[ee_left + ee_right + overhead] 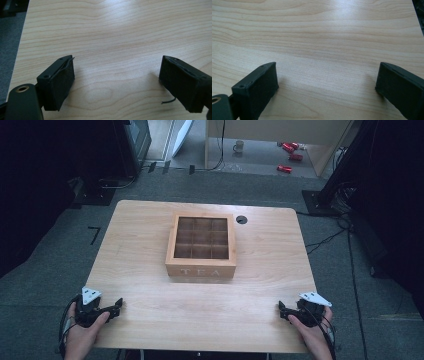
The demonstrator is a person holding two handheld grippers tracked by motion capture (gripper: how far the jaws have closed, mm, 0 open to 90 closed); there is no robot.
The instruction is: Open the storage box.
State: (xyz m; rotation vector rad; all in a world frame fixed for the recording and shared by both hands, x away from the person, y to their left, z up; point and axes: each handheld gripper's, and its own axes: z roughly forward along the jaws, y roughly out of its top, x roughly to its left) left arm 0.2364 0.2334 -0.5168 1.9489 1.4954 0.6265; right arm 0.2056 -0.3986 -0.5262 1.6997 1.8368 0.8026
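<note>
Resting your left gripper (pixel 116 307) and right gripper (pixel 283 310) at the table's (pixel 150 220) near corners | jaws spread wide, empty | wooden tea box (pixel 201 248) mid-table, lid shut, well apart | judged: nothing begun, all work remains.

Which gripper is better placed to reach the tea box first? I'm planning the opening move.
Neither clearly. The tea box sits mid-table; the left gripper and right gripper rest open at the near corners, about equally far away. The left looks marginally nearer, if anything.
</note>
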